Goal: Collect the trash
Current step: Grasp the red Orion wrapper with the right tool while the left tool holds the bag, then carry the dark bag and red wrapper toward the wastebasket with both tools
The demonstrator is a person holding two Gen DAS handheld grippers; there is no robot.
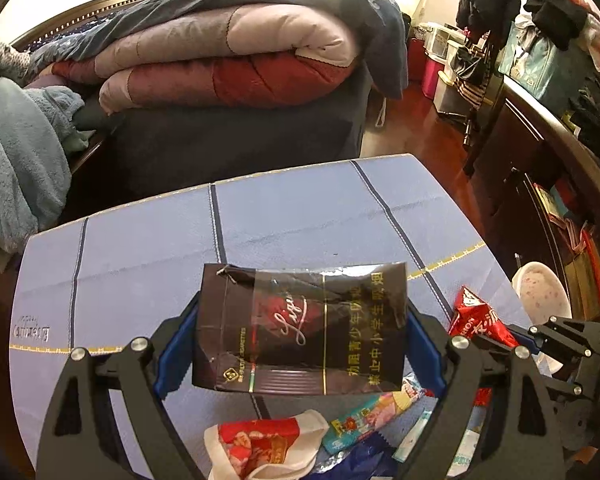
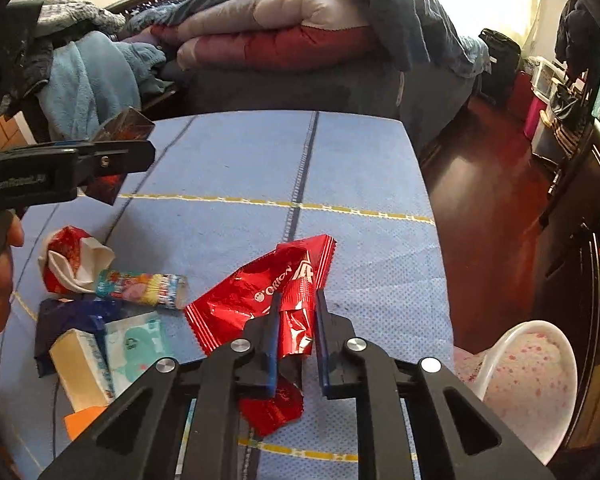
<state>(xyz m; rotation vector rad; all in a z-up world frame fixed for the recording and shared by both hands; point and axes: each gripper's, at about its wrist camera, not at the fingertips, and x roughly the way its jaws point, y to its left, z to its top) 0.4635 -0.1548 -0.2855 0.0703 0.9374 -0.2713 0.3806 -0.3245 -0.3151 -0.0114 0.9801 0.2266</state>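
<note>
Right wrist view: right hand-held gripper pinched on crinkled red foil wrapper; lift straight, keep pinch firm. Left hand-held gripper clamps dark flattened cigarette pack, jaws wide.

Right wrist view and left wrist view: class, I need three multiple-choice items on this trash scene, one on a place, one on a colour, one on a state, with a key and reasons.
1. Where is the white plastic bin?
A. on the bed
B. beside the blue-clothed table's right edge, lower than the tabletop
C. on the tabletop

2. What colour is the crinkled foil snack wrapper between the right tool's fingers?
A. red
B. green
C. white

3. What state is the flat dark cigarette pack in?
A. lying on the cloth
B. inside the bin
C. held up between the left tool's fingers

Key: B, the bin shows past the table's edge, toward the floor; A, the foil is bright red with white print; C, the blue pads clamp its two sides above the cloth.
</note>
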